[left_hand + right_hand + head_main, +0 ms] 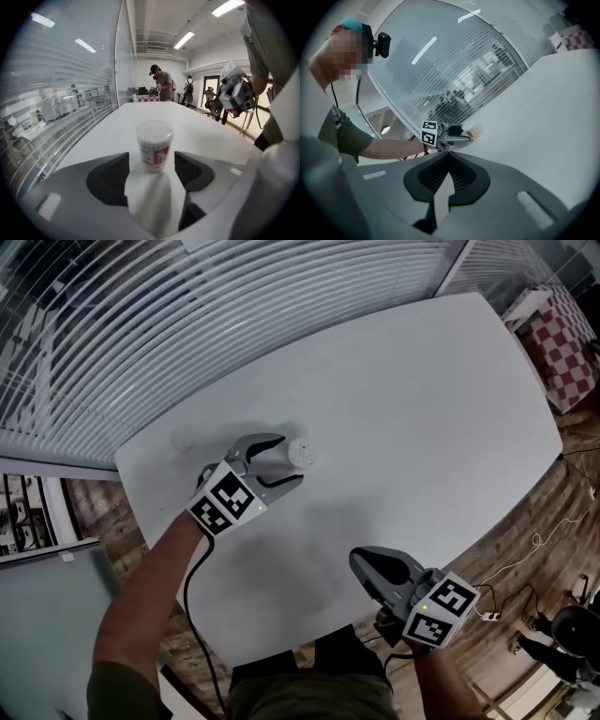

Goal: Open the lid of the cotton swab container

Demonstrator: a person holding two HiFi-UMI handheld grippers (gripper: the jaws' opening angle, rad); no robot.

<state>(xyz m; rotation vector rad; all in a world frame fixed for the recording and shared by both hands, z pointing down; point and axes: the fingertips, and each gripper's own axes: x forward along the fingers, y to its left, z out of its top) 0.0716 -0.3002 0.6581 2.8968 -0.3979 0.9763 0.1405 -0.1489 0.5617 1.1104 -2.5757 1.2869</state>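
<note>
No words or numbers can be read here. The cotton swab container (154,144) has a label (155,155) with a pink patch and tiny print, but the letters are too blurry to read. The left marker cube (225,503) and the right marker cube (441,609) show only black and white square patterns.

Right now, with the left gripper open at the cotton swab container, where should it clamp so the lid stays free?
Clamp the cotton swab container low on its labelled wall, coming level from the near side where the left gripper stands open. It stands upright and round, so opposite sides suit the jaws; a low grip likely leaves the lid clear.
</note>
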